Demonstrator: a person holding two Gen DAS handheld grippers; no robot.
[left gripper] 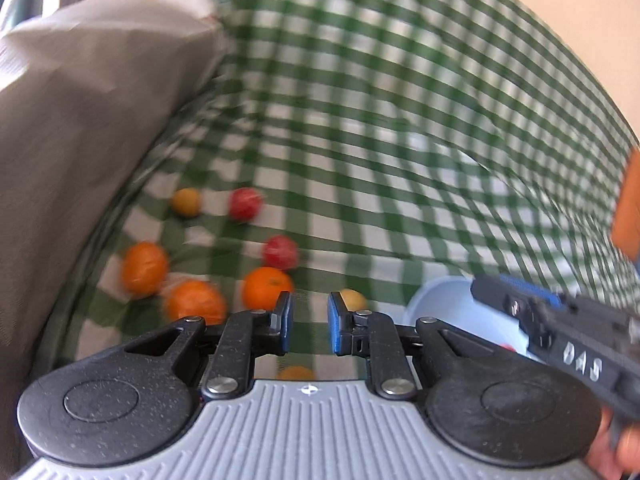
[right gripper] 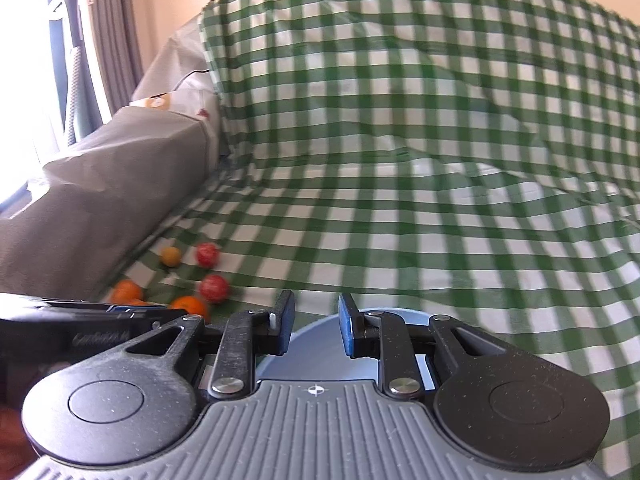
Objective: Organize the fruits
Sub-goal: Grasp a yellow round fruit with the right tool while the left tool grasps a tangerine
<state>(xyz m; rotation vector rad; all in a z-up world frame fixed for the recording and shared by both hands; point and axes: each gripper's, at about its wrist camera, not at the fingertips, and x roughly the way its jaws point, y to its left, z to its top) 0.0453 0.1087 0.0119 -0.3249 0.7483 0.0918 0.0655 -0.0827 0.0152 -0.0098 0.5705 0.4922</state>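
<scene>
Several fruits lie on the green checked cloth (left gripper: 380, 160): oranges (left gripper: 267, 287), two red fruits (left gripper: 280, 252) and small yellow ones (left gripper: 186, 201). My left gripper (left gripper: 309, 326) is open and empty, just above the nearest orange. A pale blue bowl (left gripper: 440, 304) sits to its right, with the right gripper's body (left gripper: 560, 336) over it. In the right wrist view my right gripper (right gripper: 314, 324) is open and empty above the blue bowl (right gripper: 320, 352). The fruits (right gripper: 214, 288) lie to its left, beyond the left gripper's body (right gripper: 80, 332).
A grey fabric-covered bulk (left gripper: 80, 120) rises along the left, close behind the fruits. The checked cloth (right gripper: 400, 160) drapes up at the back. A curtain and window (right gripper: 60, 60) stand at the far left.
</scene>
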